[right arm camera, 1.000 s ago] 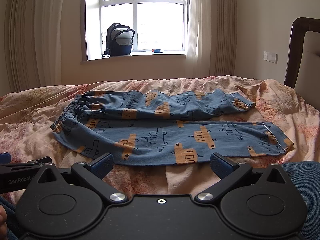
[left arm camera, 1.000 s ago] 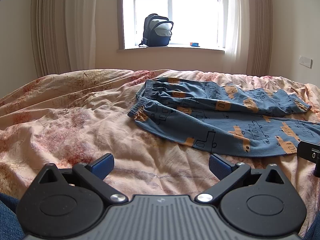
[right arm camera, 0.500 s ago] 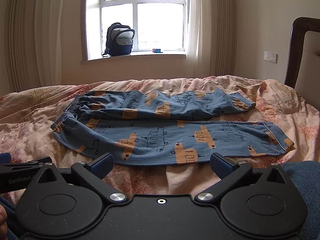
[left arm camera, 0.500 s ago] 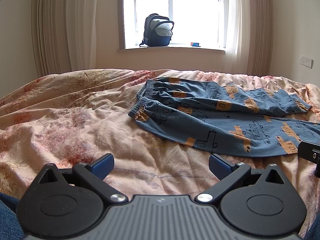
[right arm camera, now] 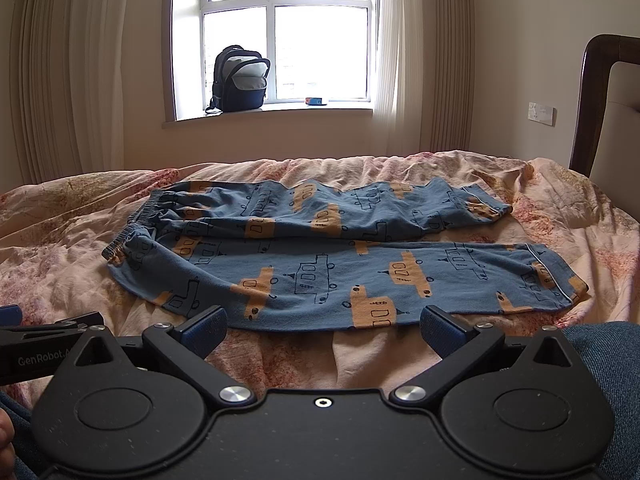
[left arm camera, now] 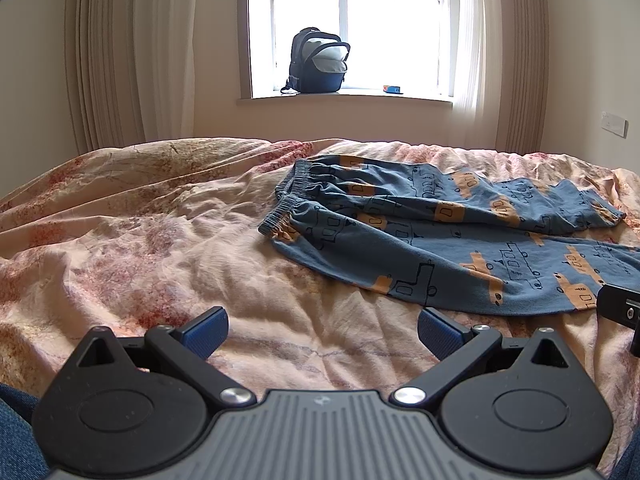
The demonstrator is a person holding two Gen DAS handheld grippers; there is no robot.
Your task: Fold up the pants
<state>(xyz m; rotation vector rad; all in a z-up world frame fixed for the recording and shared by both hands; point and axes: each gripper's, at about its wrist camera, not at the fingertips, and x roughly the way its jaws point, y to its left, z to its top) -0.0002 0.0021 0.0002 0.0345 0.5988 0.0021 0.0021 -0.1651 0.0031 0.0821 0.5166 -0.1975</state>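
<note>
Blue pants (right arm camera: 320, 256) with orange vehicle prints lie spread flat on the bed, waistband to the left, both legs stretching right, one leg beyond the other. In the left wrist view the pants (left arm camera: 440, 236) sit ahead and to the right. My left gripper (left arm camera: 322, 330) is open above bare bedspread, short of the pants and left of them. My right gripper (right arm camera: 322, 328) is open too, hovering just in front of the near leg's lower edge. Nothing is between either pair of fingers.
A wrinkled pink floral bedspread (left arm camera: 140, 240) covers the bed. A dark backpack (right arm camera: 240, 80) and a small box (right arm camera: 316, 101) sit on the windowsill behind. A wooden headboard (right arm camera: 592, 100) rises at the right. Blue denim of the person's legs (right arm camera: 608, 360) shows at the frame bottoms.
</note>
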